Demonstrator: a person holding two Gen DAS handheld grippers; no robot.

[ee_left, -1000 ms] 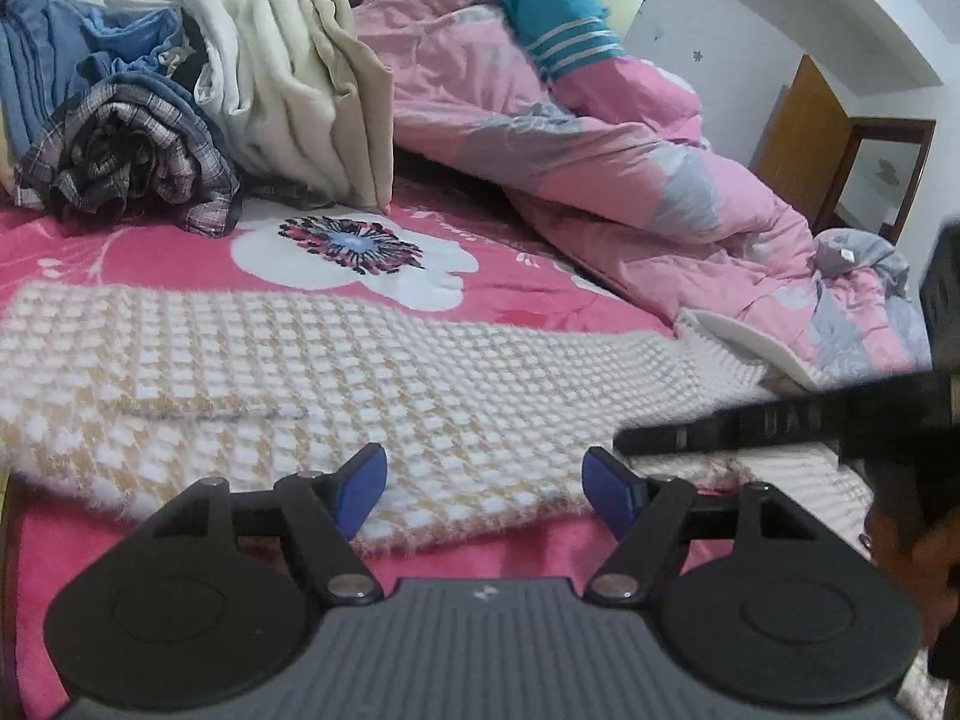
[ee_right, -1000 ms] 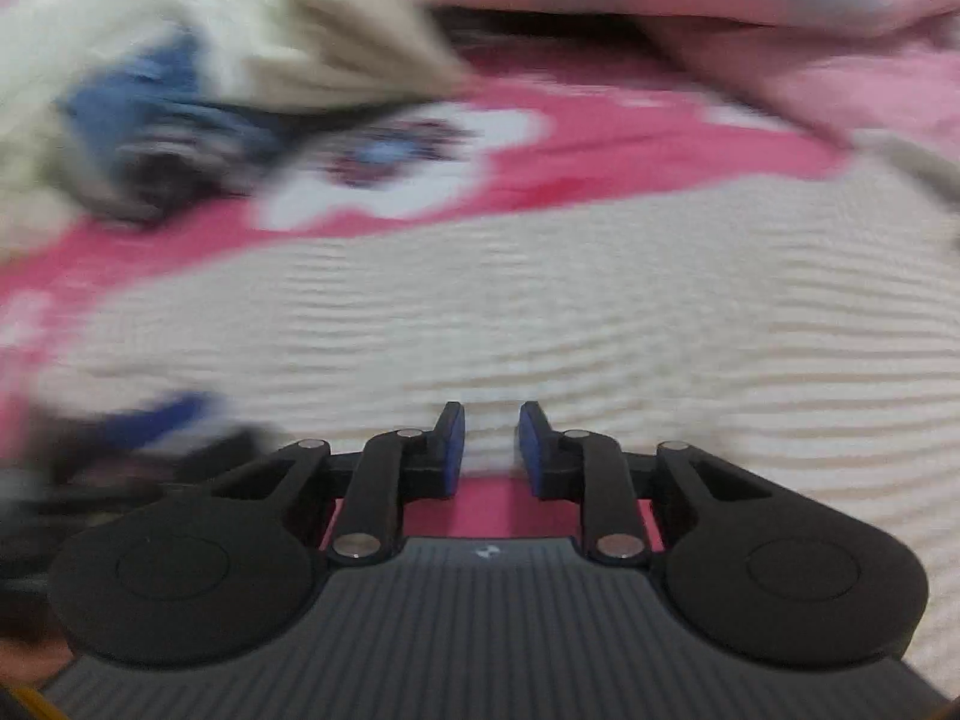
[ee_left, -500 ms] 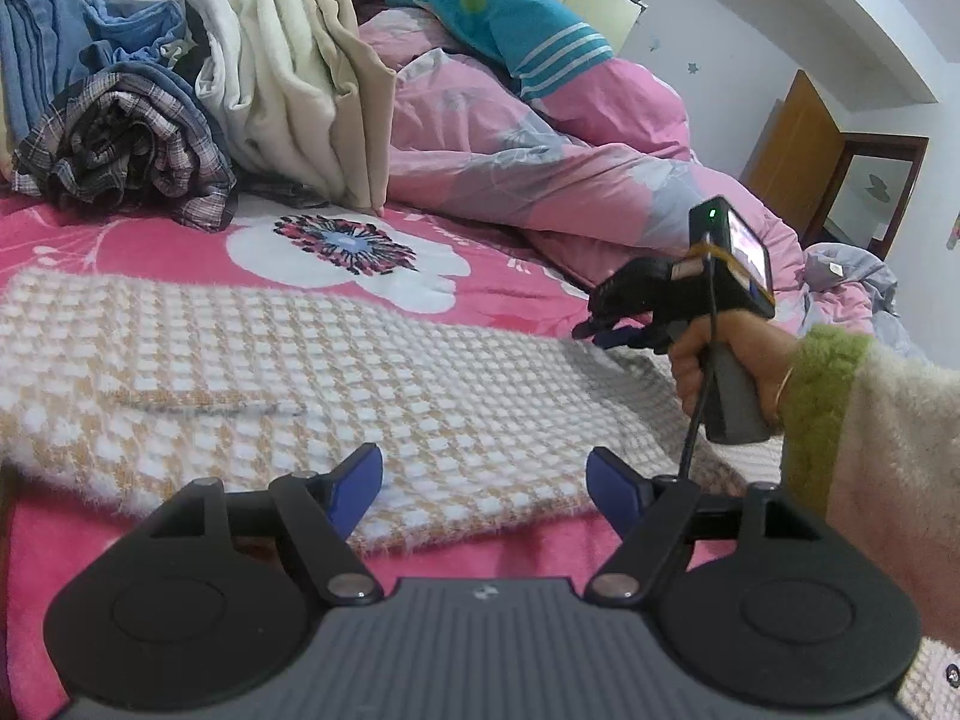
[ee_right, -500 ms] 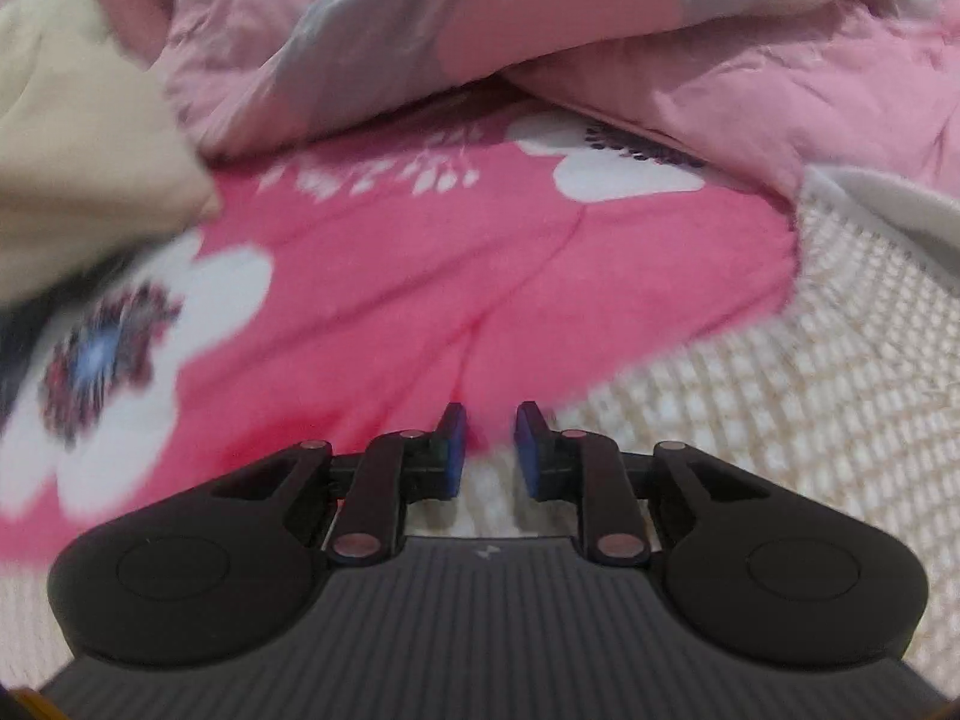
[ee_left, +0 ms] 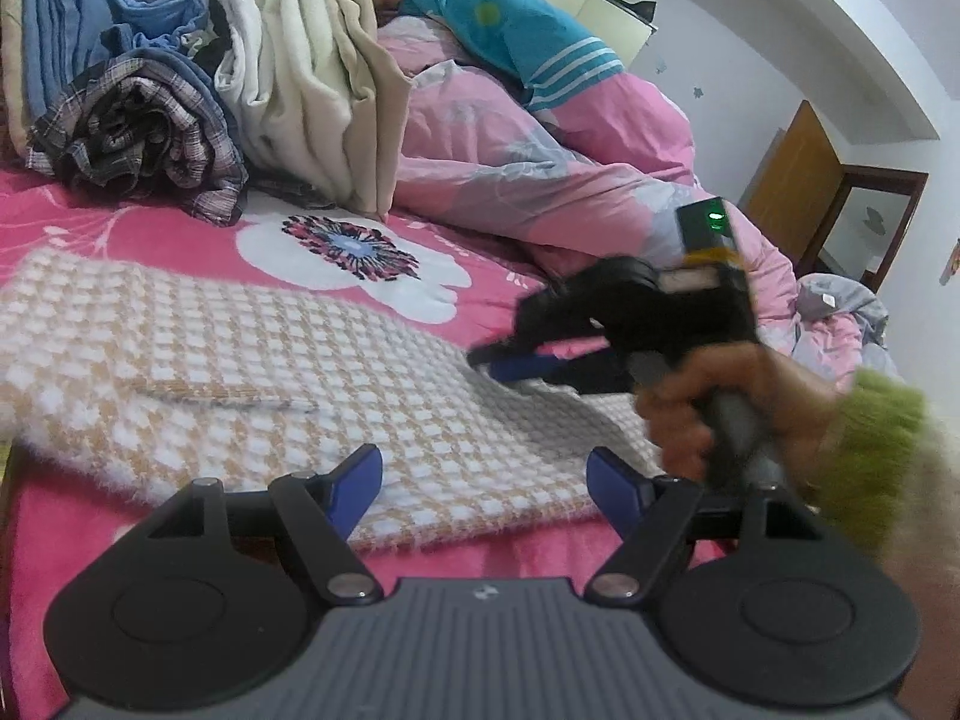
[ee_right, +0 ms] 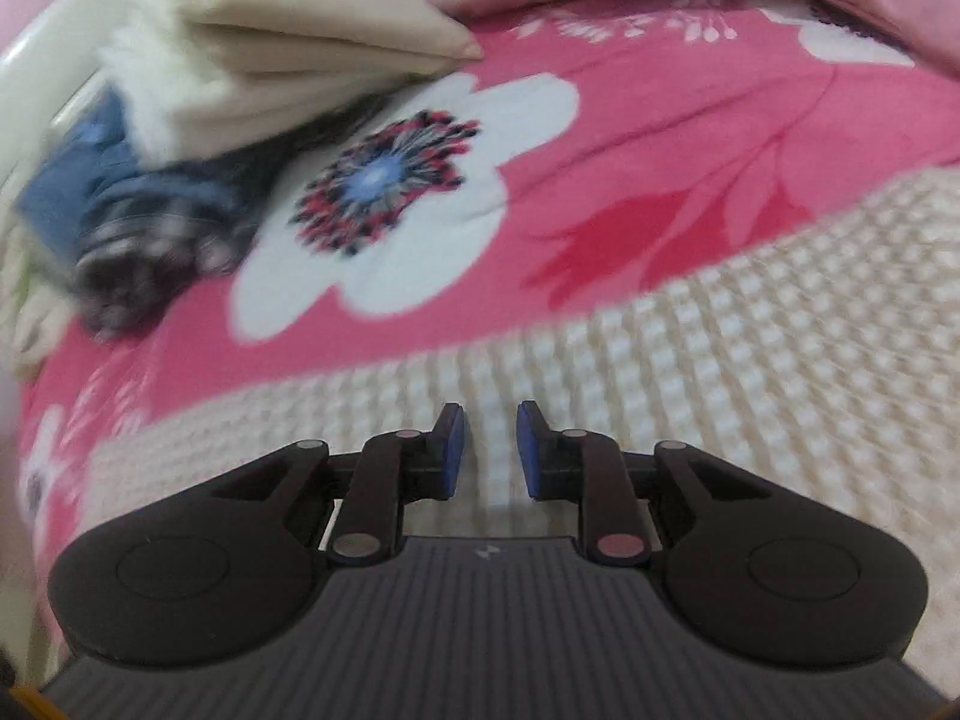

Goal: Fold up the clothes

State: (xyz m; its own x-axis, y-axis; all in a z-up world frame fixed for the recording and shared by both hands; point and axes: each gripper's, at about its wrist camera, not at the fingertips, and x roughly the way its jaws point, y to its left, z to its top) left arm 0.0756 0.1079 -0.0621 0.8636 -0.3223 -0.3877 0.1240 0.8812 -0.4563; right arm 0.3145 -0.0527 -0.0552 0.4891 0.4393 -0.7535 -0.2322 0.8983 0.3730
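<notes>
The checked knit garment lies flat across the pink floral bed, already folded once. It looks soft, fluffy and limp, so expect sagging: pinch it at an edge or corner. Your left gripper hangs wide open over its near hem; your right gripper is narrowly parted, empty.

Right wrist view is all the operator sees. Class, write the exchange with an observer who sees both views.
Operator: Where is the left gripper?
Observer: It hovers at the near edge of the checked garment, jaws wide, nothing between them.
Operator: Who holds my right gripper?
Observer: A hand with a green cuff holds it, tips near the garment's far edge.
</notes>
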